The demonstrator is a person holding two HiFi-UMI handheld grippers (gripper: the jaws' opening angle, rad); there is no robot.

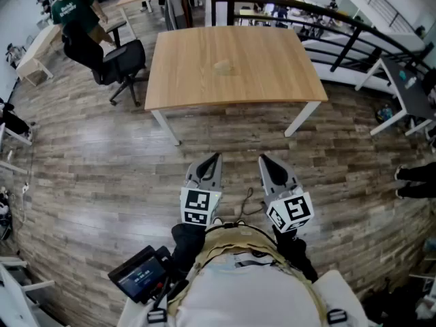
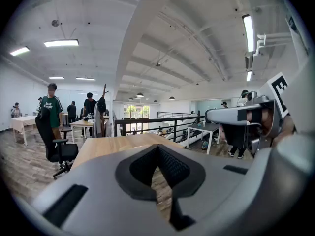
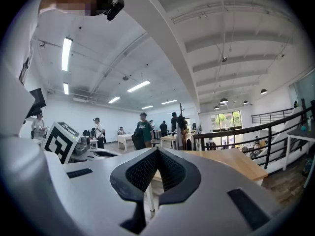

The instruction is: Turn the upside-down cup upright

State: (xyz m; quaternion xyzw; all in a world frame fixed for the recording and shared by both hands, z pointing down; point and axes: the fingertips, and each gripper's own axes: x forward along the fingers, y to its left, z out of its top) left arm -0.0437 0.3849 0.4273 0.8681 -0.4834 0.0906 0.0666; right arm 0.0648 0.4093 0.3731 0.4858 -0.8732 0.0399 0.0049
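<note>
Head view shows the cup [image 1: 223, 65] as a small, pale, roundish shape near the middle of the desk [image 1: 272, 80]. Its colour is almost the same as the wood, and it is too small and faint to tell which way up it stands. The desk has a flat rectangular top of light, smooth wood and thin white legs set at a slant. Nothing else is seen on it.

Both claws are held well apart from the desk, over the floor, side by side and pointing toward it. The left claw [image 1: 215, 157] has a smooth grey shell that narrows to a tip, and a cube with black-and-white square markers sits on its back. In the left gripper view its two dark, finely ribbed pads [image 2: 172, 168] meet at the tips, so it is closed, with nothing between them. The right claw [image 1: 263, 158] has the same shape. In the right gripper view its ribbed pads [image 3: 174, 171] also meet, so it is closed on nothing.

The floor [image 1: 102, 162] is made of wood planks in mixed brown tones. Left of the desk stands a black office chair [image 1: 126, 63] on a wheeled base, and beside it is a person in a green shirt [image 1: 75, 12]. Behind the desk runs a black metal railing [image 1: 354, 26].
</note>
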